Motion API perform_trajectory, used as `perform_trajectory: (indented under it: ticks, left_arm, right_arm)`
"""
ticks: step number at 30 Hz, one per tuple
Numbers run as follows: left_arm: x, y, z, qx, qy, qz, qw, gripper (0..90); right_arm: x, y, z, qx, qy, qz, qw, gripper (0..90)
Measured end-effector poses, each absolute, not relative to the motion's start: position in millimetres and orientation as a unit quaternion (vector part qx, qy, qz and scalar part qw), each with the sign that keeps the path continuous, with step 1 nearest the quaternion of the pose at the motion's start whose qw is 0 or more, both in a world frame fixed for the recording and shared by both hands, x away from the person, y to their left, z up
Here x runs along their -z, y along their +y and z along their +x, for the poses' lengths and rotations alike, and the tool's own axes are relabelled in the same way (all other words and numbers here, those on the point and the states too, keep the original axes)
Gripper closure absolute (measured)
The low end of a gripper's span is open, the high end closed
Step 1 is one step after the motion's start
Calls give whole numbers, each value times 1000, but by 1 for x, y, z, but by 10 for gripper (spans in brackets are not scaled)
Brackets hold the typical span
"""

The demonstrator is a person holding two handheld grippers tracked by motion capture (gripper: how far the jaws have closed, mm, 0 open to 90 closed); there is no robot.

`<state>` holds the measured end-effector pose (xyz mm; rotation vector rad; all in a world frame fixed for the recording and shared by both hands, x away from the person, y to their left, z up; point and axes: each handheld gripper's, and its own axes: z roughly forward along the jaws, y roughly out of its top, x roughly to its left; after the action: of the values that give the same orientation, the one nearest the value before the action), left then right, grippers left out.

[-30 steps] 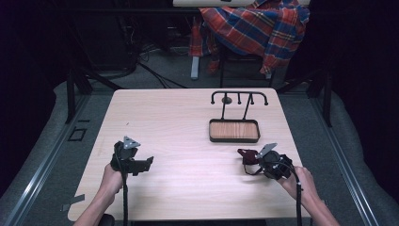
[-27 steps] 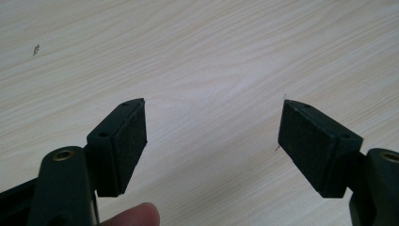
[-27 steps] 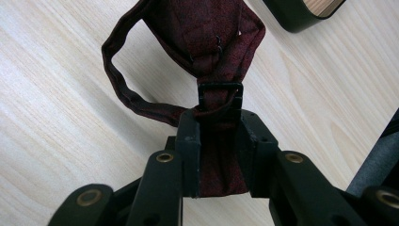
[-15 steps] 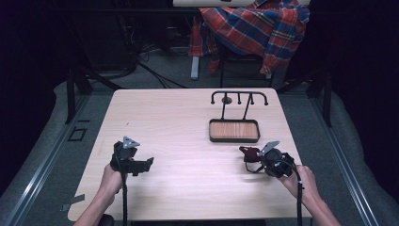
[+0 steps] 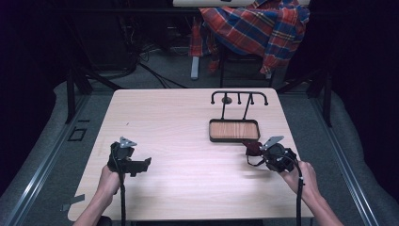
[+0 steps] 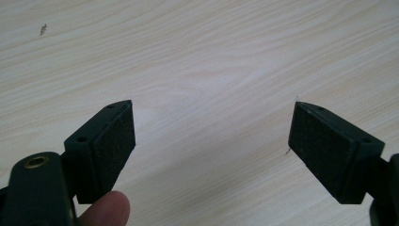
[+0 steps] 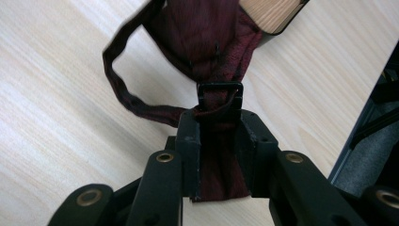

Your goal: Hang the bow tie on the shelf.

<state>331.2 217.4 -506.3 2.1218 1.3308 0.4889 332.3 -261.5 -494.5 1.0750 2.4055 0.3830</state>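
Note:
My right gripper (image 5: 258,150) at the table's right front is shut on a dark red bow tie (image 5: 252,149). In the right gripper view the pads (image 7: 188,141) pinch the tie's fabric (image 7: 202,37) just under a black clasp, and its strap loops off to the left above the table. My left gripper (image 5: 145,163) rests at the left front, pointing right. Its jaws have just been opening; in the left gripper view they stand wide apart (image 6: 212,106) over bare wood with nothing between them.
A black tray with a wooden floor (image 5: 234,140) lies just beyond the right gripper, its corner (image 7: 270,12) close to the tie. A black hook rack (image 5: 239,96) stands behind the tray. A plaid cloth (image 5: 254,28) hangs on a chair beyond the table.
The right gripper with the bow tie has shifted slightly to the right. The left hand has stayed where it was.

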Motion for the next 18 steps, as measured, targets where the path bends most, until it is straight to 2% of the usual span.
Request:
perform_trajectory:
  ticks: [12, 18]
  left_arm:
    - [505, 221, 328, -189, 499, 794, 292, 159]
    - [504, 222, 326, -192, 502, 791, 292, 161]
  right_arm:
    - [489, -262, 334, -146, 871, 397, 249, 723]
    - [479, -261, 333, -157, 866, 390, 271, 723]
